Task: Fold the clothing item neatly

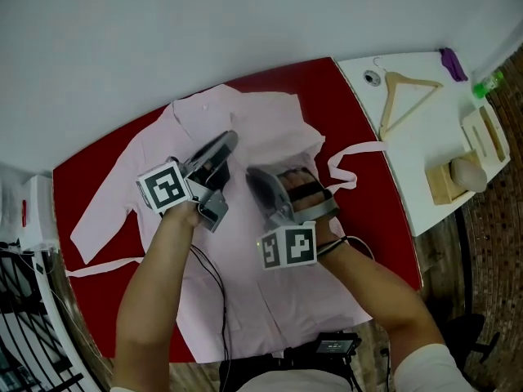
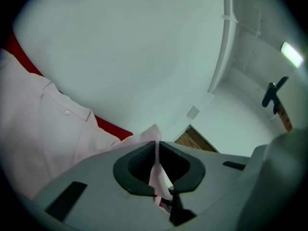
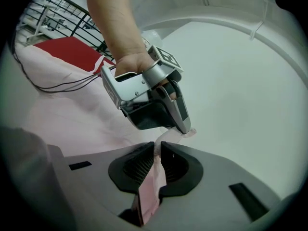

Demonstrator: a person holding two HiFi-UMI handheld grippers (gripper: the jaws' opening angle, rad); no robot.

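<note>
Shirt (image 1: 274,296) — fold in hand
Left tongs (image 1: 232,136) and right tongs (image 1: 250,173) each pinch its pink cloth, close together; next, likely — carry it across the worktop (image 1: 386,211), lay flat.

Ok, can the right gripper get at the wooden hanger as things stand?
Probably not yet: the right gripper is shut on fabric of the pink shirt. Nothing seems to block the way to the wooden hanger on the white table, but it must let go first.
</note>
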